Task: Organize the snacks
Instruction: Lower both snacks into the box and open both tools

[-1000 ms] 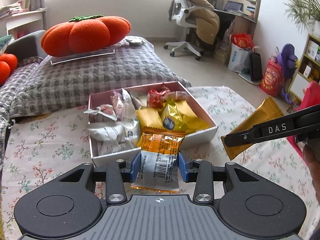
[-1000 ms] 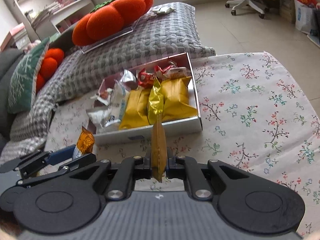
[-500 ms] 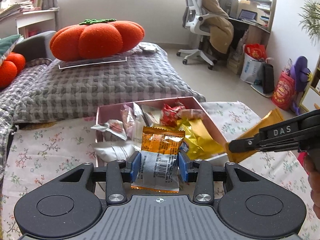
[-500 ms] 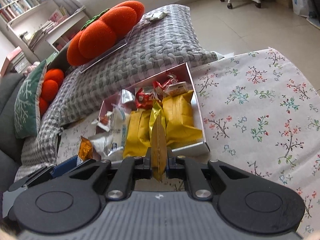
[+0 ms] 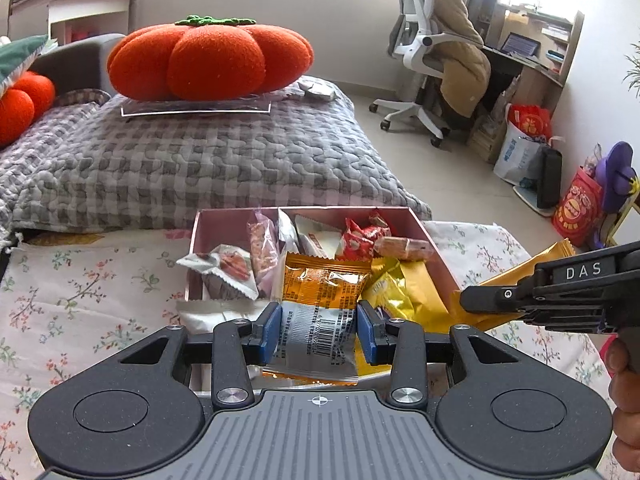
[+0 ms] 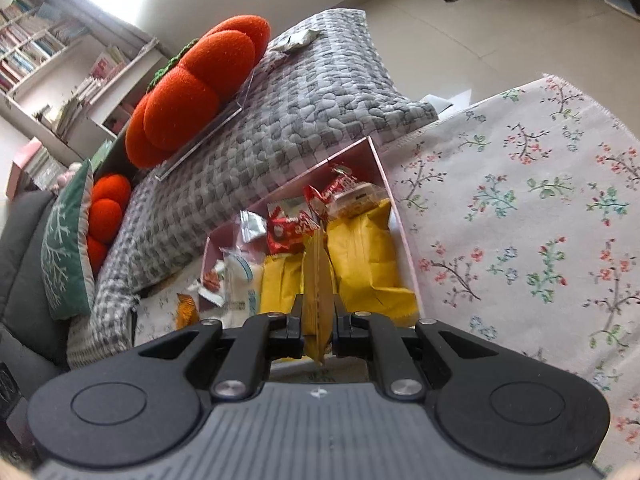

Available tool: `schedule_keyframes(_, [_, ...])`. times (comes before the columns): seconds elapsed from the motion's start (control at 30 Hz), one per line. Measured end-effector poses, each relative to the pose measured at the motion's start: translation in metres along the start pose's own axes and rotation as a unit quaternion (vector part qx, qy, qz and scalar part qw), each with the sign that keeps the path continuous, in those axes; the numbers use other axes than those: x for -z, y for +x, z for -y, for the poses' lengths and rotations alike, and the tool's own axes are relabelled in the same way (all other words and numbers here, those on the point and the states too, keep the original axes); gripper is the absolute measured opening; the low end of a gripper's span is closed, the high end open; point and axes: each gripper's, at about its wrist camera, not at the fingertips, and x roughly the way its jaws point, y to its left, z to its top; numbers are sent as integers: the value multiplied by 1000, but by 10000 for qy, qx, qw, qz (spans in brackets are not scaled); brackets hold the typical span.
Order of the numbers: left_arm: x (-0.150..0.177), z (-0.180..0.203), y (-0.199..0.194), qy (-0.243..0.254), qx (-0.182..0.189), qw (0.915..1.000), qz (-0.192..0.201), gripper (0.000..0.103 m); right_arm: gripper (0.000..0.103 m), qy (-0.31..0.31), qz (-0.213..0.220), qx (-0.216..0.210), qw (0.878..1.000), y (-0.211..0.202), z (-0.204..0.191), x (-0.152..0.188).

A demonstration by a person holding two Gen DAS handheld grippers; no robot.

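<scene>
The left claw point(image 5: 317, 328) is clenched on an orange-and-silver snack packet point(image 5: 320, 308), its blue pads point(image 5: 269, 330) pressing the packet's two sides, barcode facing the camera. The packet hangs over the near edge of the pink box point(image 5: 236, 224). The right claw point(image 6: 318, 322) grips a yellow snack packet point(image 6: 318, 280) edge-on, the thin wrapper standing upright between tightly closed jaws, also above the box's near end. In the left wrist view this claw reaches in from the right, a hand point(image 5: 624, 408) showing behind it, with the yellow packet sticking out past its tip.

The box sits on a floral tablecloth point(image 6: 520, 220) and holds mixed snacks: yellow packs point(image 6: 360, 256) on its right side, red wrapped candies point(image 5: 362, 236) toward the far end, and white and clear wrappers point(image 5: 224, 268) on the left. One white wrapper lies over the box's near left corner.

Beyond the box lies a grey checked quilt point(image 5: 180, 160), with an orange pumpkin cushion point(image 5: 208, 60) on a clear tray on top of it. Farther off, a white office chair point(image 5: 424, 52) stands at a desk
</scene>
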Motion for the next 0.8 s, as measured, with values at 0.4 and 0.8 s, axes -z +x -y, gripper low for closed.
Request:
schedule_keyframes(0.4, [-11,-5,31,-174,85,9998,-31,37,10,344,126,-432,9984,24,-1,-15])
schedule_keyframes(0.8, [-18,-8,47,-319,96,9994,17,38,13,242,141,-490,9984,47,-17,-24])
